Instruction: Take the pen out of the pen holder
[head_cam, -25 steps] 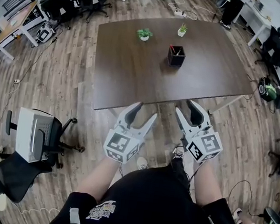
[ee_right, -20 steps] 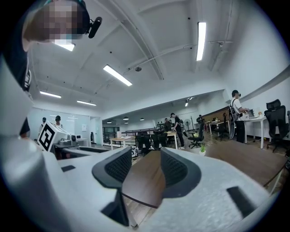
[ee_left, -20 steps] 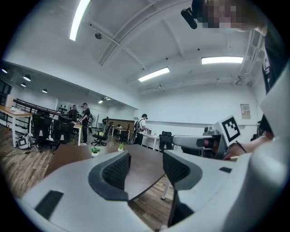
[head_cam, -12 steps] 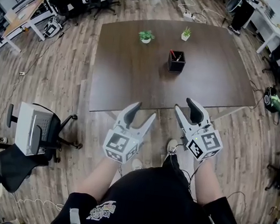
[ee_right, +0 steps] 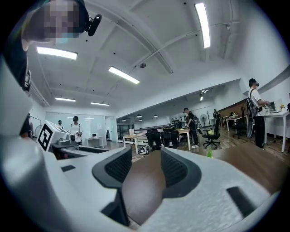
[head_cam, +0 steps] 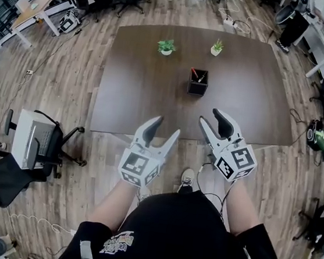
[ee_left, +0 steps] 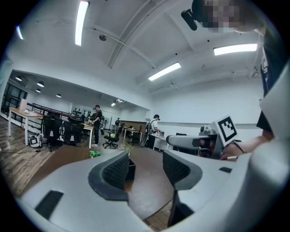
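Observation:
A black square pen holder (head_cam: 197, 82) stands near the middle of the dark brown table (head_cam: 137, 93), with a red pen (head_cam: 193, 72) and a pale one sticking up from it. Both grippers hover off the table's near edge, well short of the holder. My left gripper (head_cam: 166, 129) is open and empty. My right gripper (head_cam: 212, 119) is open too, with nothing between its fingers. In the left gripper view the holder (ee_left: 132, 169) peeks out beside the left jaw of the left gripper (ee_left: 146, 165). The right gripper (ee_right: 146, 166) view shows only tabletop between the jaws.
Two small potted plants (head_cam: 166, 47) (head_cam: 217, 47) stand at the table's far side. A grey office chair (head_cam: 36, 149) sits on the wood floor at the left, and more chairs and desks lie beyond the table. Several people stand in the background (ee_left: 96, 124).
The person has stepped closer to the table, so the table and pen holder sit nearer in the head view. Both grippers stay open and have edged up to the table's near edge.

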